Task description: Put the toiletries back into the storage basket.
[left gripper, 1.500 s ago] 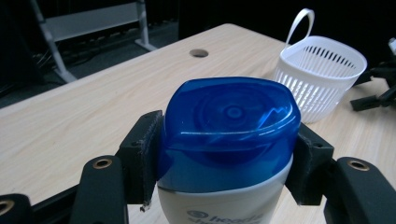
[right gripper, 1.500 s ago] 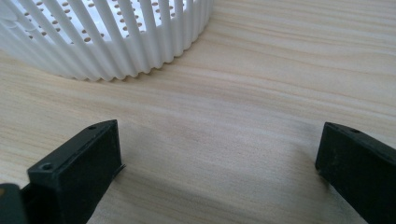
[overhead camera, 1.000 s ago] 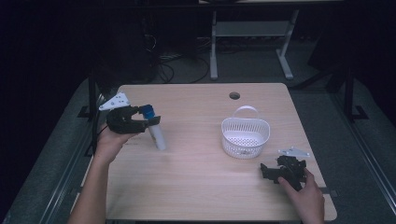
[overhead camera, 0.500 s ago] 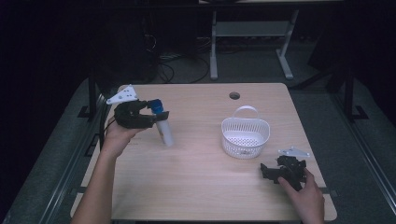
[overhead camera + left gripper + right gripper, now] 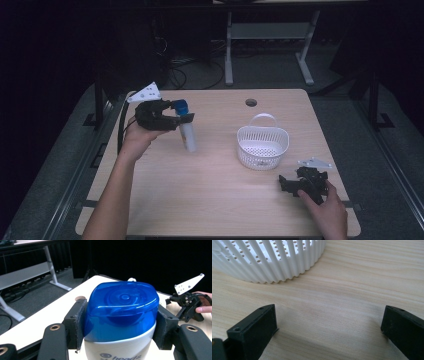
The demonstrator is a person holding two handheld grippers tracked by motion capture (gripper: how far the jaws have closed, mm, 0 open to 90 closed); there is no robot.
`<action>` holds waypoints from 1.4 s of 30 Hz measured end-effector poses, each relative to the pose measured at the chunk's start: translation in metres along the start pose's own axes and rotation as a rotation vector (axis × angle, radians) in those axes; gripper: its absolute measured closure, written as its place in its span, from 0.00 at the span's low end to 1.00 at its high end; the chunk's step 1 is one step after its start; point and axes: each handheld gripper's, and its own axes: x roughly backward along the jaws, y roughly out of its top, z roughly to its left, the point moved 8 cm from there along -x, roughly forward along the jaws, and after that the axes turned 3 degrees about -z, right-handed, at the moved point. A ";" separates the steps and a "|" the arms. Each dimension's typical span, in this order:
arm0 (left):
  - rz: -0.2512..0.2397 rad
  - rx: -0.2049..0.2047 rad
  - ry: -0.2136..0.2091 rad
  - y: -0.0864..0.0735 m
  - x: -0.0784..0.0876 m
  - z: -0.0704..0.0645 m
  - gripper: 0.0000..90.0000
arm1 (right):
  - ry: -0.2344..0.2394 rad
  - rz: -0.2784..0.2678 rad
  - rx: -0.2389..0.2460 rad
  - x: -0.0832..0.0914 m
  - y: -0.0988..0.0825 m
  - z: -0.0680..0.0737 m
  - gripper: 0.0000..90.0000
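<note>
The left gripper (image 5: 175,119) is clamped on the blue flip cap of a white plastic shampoo bottle (image 5: 187,135), lifted above the pale wooden table (image 5: 210,200), so pickup looks done while carrying it to the white slatted plastic basket (image 5: 263,145) remains.

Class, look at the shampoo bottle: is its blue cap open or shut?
Shut: the blue cap sits flush on the shampoo bottle, no flap raised.

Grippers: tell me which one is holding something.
The left gripper: its jaws clamp the blue cap of a white bottle. The right gripper rests open on the table.
</note>
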 end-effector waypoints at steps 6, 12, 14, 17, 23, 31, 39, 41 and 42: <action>-0.010 -0.013 -0.022 0.010 -0.015 -0.006 0.42 | 0.001 0.000 0.000 0.000 0.000 0.000 0.00; -0.016 -0.026 -0.047 0.020 -0.031 -0.013 0.42 | 0.000 0.000 -0.001 0.000 0.000 0.000 0.00; -0.013 -0.032 -0.054 0.022 -0.036 -0.015 0.42 | 0.000 0.000 -0.001 0.000 0.000 0.000 0.00; -0.013 -0.040 -0.063 0.026 -0.043 -0.018 0.42 | 0.001 0.000 -0.001 0.000 0.000 0.000 0.00; -0.027 -0.045 -0.084 0.035 -0.058 -0.023 0.42 | 0.000 0.000 0.000 0.000 0.000 0.000 0.00; -0.032 -0.063 -0.110 0.045 -0.078 -0.031 0.42 | 0.000 0.000 0.000 0.000 0.000 0.000 0.00; -0.043 -0.077 -0.142 0.054 -0.097 -0.041 0.42 | 0.000 0.000 0.000 0.000 0.000 0.000 0.00; -0.045 -0.086 -0.148 0.056 -0.102 -0.043 0.42 | 0.000 0.000 0.000 0.000 0.000 0.000 0.00; -0.046 -0.084 -0.150 0.057 -0.105 -0.044 0.42 | 0.000 0.000 0.000 0.000 0.000 0.000 0.00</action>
